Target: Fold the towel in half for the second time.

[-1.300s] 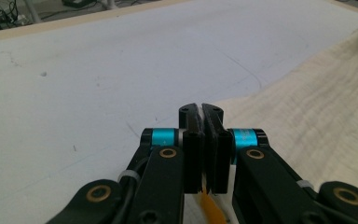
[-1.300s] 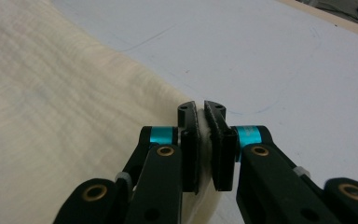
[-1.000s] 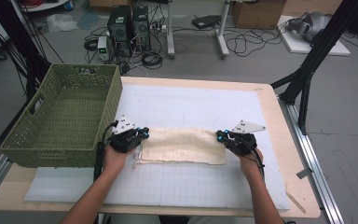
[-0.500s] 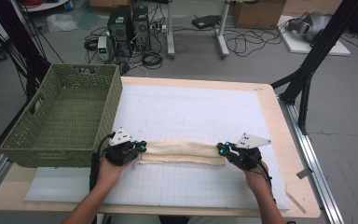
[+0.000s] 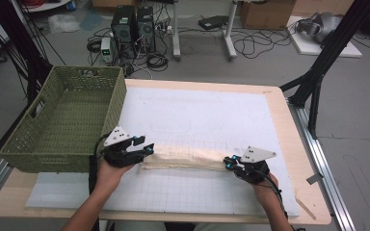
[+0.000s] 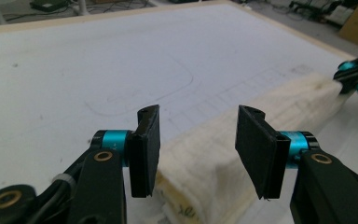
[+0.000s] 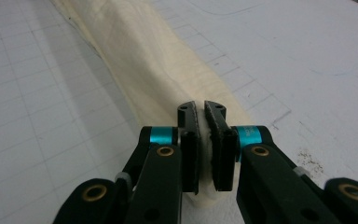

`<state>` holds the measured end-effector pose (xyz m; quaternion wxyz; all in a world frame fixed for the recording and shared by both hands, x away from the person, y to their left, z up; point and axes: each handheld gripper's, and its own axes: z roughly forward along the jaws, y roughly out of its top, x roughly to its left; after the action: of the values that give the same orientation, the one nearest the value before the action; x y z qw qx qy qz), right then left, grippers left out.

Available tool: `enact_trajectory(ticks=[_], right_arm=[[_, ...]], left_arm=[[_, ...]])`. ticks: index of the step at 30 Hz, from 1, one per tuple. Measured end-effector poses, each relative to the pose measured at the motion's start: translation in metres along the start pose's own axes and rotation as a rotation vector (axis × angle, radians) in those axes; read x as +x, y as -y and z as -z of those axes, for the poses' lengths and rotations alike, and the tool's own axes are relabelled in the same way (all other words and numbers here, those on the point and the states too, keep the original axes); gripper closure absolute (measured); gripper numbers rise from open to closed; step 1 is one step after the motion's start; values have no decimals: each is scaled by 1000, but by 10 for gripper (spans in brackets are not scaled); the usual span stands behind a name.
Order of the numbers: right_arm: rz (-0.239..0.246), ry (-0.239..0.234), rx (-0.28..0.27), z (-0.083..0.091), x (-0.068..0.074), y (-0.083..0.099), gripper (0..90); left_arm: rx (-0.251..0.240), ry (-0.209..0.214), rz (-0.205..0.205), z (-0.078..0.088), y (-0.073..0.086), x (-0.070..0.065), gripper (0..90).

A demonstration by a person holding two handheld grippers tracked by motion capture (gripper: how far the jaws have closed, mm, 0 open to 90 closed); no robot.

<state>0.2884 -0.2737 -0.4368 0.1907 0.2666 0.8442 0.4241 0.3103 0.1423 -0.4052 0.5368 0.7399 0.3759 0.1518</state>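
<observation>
A cream towel (image 5: 188, 159), folded into a long narrow strip, lies across the white gridded mat (image 5: 197, 115) near the table's front. My left gripper (image 5: 147, 150) hovers at the towel's left end; its jaws have just been opening and stand apart, with the towel's end (image 6: 205, 163) below and between them, untouched by the pads. My right gripper (image 5: 227, 162) is at the towel's right end, shut on a pinch of the towel (image 7: 135, 60), whose cloth shows between the pads. Far off in the left gripper view, the right gripper (image 6: 356, 77) shows at the strip's other end.
A green woven basket (image 5: 62, 120) stands at the table's left, close beside my left hand. The wooden table edge (image 5: 298, 139) runs along the right. Beyond the table are computer towers, cables and a black stand leg on the floor.
The towel went from a wider flat fold to a narrow strip as both grippers drew toward the table's front. My left gripper has let go of its end and lifted slightly.
</observation>
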Motion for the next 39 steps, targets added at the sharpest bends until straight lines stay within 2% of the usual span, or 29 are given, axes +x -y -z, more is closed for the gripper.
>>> enact_trajectory(ticks=[1, 2, 3, 5, 6, 9, 10, 11, 13, 14, 16, 19, 21, 24, 26, 29, 32, 34, 39], right_arm=[[0, 0, -2, 0, 0, 0, 847], [3, 1, -2, 0, 0, 0, 846], [0, 3, -3, 1, 0, 0, 846], [-14, 9, -5, 1, 0, 0, 844], [-18, 9, -7, 2, 0, -1, 843], [-41, 14, -14, 4, 0, -2, 808], [-49, 20, -18, 6, -1, -3, 734], [-83, 45, -29, 8, -2, -4, 647], [-143, 76, -55, 12, -3, -8, 531], [-193, 103, -76, 16, -3, -11, 476], [-225, 132, -101, 18, 1, -18, 452], [-205, 148, -116, 14, 15, -33, 456], [-193, 155, -112, 5, 24, -42, 500], [-185, 113, -89, -15, 34, -53, 573], [-204, 73, -67, -31, 38, -55, 595], [-190, 62, -8, -48, 40, -51, 625], [-184, 65, 35, -55, 38, -40, 665], [-175, 86, 73, -54, 33, -31, 684], [-182, 121, 78, -41, 21, -17, 687]], left_arm=[[8, 23, 5, -5, 0, 0, 533], [24, 24, 1, -9, 1, 0, 574], [71, 10, -6, -18, 4, 0, 603], [125, 5, -3, -27, 8, 0, 663], [124, 1, 3, -30, 12, -1, 674], [164, -16, -21, -35, 20, -3, 725], [175, -18, -26, -36, 24, -4, 733], [182, -25, -28, -36, 26, -4, 735], [188, -31, -24, -37, 29, -4, 743], [188, -36, -23, -38, 30, -4, 742], [200, -35, -39, -39, 30, -6, 741], [204, -33, -51, -41, 32, -8, 740], [204, -37, -59, -42, 33, -9, 737], [205, -38, -62, -41, 33, -9, 735], [207, -43, -68, -41, 33, -10, 735], [207, -44, -69, -41, 34, -10, 737], [210, -44, -67, -41, 34, -9, 746], [215, -45, -70, -41, 34, -9, 749], [220, -50, -70, -42, 34, -9, 751]])
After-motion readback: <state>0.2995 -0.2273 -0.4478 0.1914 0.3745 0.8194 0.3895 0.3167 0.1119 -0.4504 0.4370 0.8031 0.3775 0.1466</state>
